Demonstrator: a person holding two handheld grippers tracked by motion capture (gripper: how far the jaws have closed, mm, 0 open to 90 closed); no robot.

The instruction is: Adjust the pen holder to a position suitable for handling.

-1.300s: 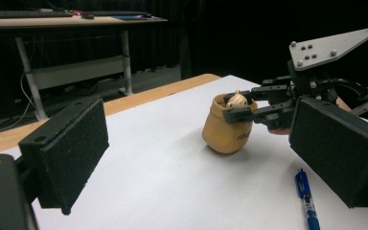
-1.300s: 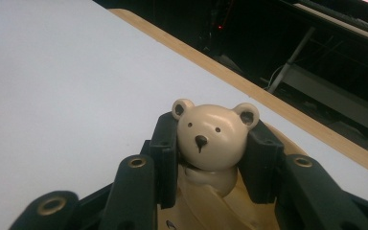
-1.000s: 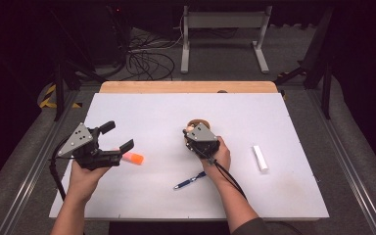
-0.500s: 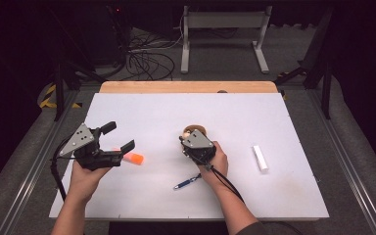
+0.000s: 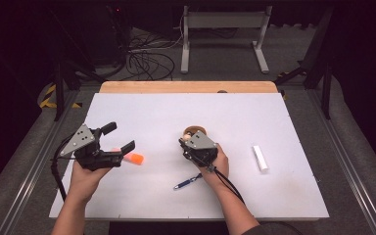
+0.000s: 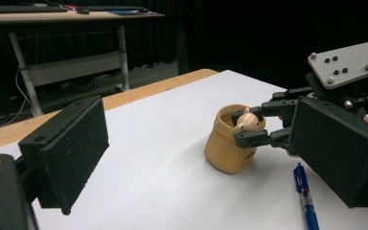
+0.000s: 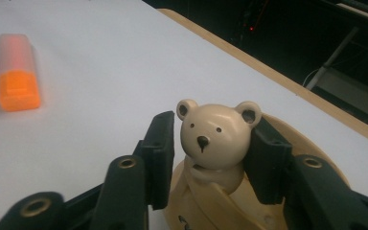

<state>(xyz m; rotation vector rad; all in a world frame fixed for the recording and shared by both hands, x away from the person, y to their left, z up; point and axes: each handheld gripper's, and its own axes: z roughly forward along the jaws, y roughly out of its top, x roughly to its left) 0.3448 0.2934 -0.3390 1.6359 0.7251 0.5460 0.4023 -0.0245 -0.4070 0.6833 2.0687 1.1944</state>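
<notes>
Two claws worked over the white worktop (image 5: 176,112). At the left, the left claw (image 5: 122,136) hung with its jaws spread wide and nothing between them, just beside a small orange piece with a clear cap (image 5: 134,158) that lay flat. Farther right, a blue pen (image 5: 187,181) lay near the front edge.

Just past the middle stood a tan pot (image 6: 227,148), upright, with a small bear figure (image 7: 216,136) sitting in it, its head clear of the rim. The right claw (image 6: 237,128) reached in from the person's side with one jaw on each side of that head. Its jaws had just been opening; in the right gripper view a sliver of gap showed at one pad, while the other pad sat against the head or very close to it, so it looked like a loose bracket rather than a clamp.

The bear looked hard, smooth and light, likely plastic or glazed, so it would probably slip under a weak pinch. Its round head was the natural place to grip, pads flat on the cheeks below the ears. The pot seemed light enough to lift or tip along with the bear.

Well apart at the right lay a short white stick (image 5: 260,157).
</notes>
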